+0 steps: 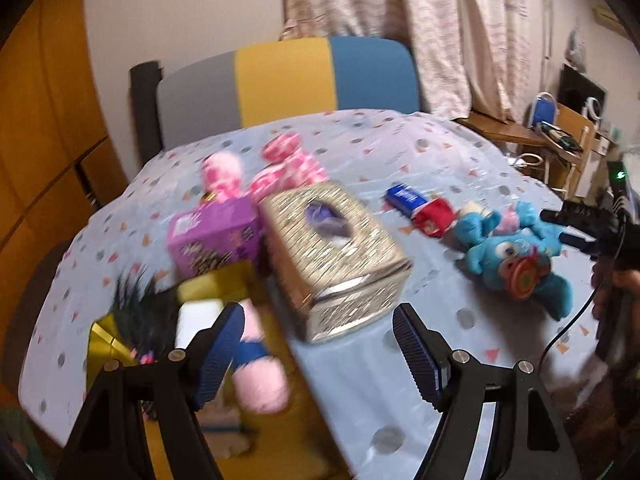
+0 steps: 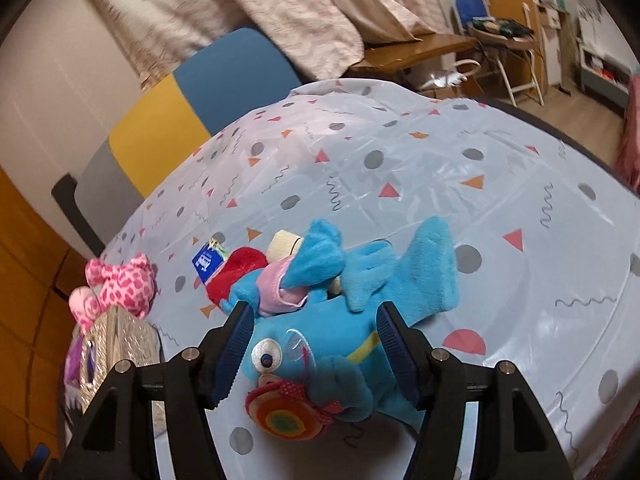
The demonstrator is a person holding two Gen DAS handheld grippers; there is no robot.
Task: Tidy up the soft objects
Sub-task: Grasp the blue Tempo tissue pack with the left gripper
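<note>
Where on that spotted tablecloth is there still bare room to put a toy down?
The widest bare stretch of tablecloth lies beyond and right of the blue plush, toward the far edge. A smaller strip lies between the silver tissue box and that plush. It is crowded around the purple box and pink toys.

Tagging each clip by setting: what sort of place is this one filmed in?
Probably a lived-in room at home: a table under a confetti-print tablecloth, a colour-block upholstered chair pulled up to it, floral curtains behind, and a cluttered wooden desk beyond.
</note>
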